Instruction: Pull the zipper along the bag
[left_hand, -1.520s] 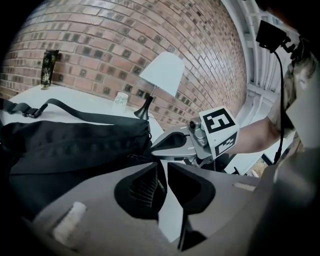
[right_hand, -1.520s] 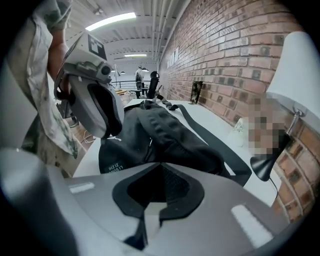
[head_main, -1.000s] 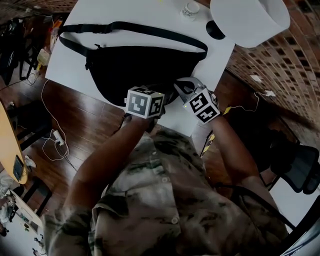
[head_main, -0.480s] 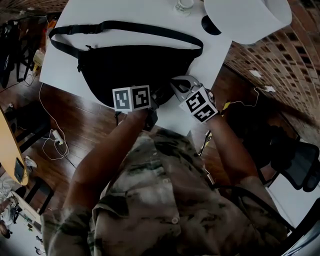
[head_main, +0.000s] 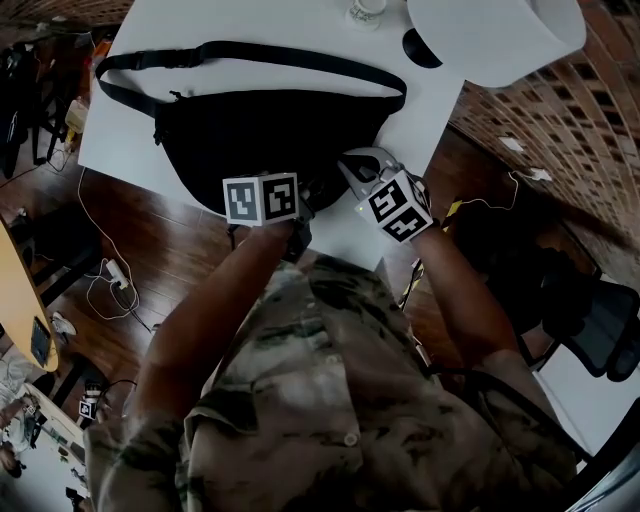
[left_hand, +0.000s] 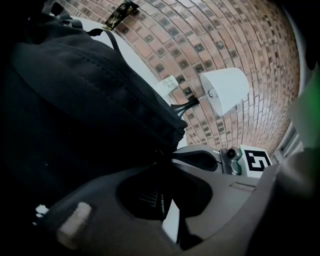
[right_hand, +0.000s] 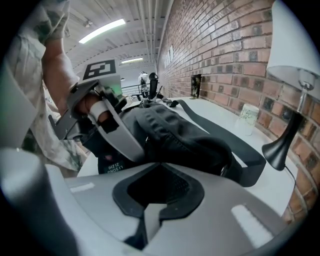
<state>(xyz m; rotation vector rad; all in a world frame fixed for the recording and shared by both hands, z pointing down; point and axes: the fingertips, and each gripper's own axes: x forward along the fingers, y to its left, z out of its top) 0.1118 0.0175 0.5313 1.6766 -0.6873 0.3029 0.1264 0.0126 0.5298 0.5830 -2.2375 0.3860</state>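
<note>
A white table (head_main: 290, 20) is filling the upper part of the head view, with a dark wood floor (head_main: 150, 250) showing at 9 o'clock from it. The person's camouflage shirt (head_main: 330, 400) is taking up the 6 o'clock half of that view.

A black waist bag (head_main: 260, 130) is lying flat on the table near its front edge. Its strap (head_main: 260, 50) is looping along the far side, toward 12 o'clock. A lamp with a white shade (head_main: 490, 35) and a black base (head_main: 420, 48) is standing at 1 o'clock from the bag, well apart from it.

The left gripper (left_hand: 162, 160) is meeting the bag's near edge at 6 o'clock, with its marker cube (head_main: 262, 198) just behind. Its jaws have just been closing and are now lying pressed almost together. They are pinching the dark edge of the bag. The zipper pull itself is too dark to pick out.

The right gripper (right_hand: 159, 167) is sitting at the bag's end, at 4 o'clock from the bag's middle, with its marker cube (head_main: 398, 205) toward the person. Its jaws are lying together, with the tips pressing on the bag's black fabric. The two grippers are working near each other.

A small pale cup (head_main: 367, 12) is standing at the table's far edge, just beside the lamp base.
</note>
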